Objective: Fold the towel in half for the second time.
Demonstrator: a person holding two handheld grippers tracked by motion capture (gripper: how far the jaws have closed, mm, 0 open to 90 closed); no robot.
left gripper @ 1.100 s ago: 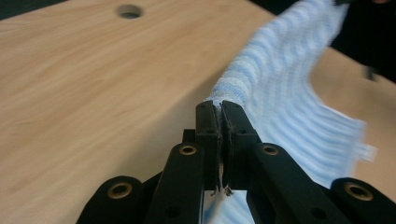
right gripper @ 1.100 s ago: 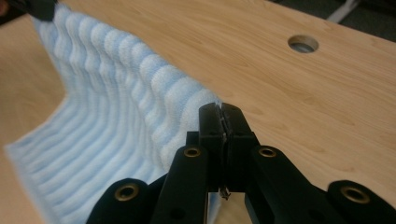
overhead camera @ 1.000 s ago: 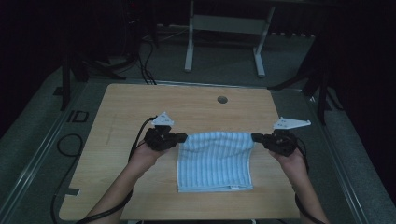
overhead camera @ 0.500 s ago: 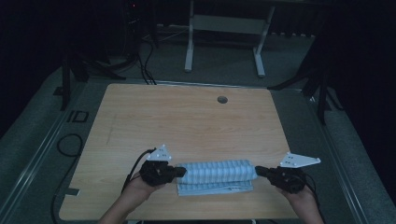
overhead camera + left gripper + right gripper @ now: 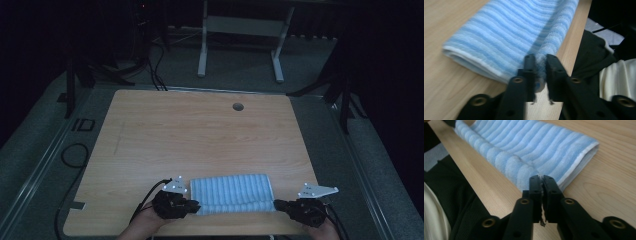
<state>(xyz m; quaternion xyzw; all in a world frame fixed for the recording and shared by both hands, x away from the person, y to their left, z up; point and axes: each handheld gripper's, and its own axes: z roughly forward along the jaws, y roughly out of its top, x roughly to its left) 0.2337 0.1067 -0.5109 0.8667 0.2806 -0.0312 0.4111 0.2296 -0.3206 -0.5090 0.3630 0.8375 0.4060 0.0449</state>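
A: What is at the left end?

B: The left gripper (image 5: 192, 205) sits near the front edge of the table (image 5: 200, 135), toward the front left corner. Its jaws have just been opening. In the left gripper view the corner of the towel (image 5: 506, 37) is between them with a small gap on either side, so the grasp looks released rather than pinched.

A: And the towel itself?

B: The towel (image 5: 234, 193), blue with paler stripes, lies folded in a long band along the front edge of the table, about midway between the two front corners. It rests flat on the wood, its folded layers showing at the ends.

A: And at the right end?

B: The right gripper (image 5: 278, 205) is at the towel's other end, also by the front edge. Its jaws have just been opening too, but only slightly. In the right gripper view (image 5: 541, 185) they are clenched nearly together on a thin edge of the cloth.
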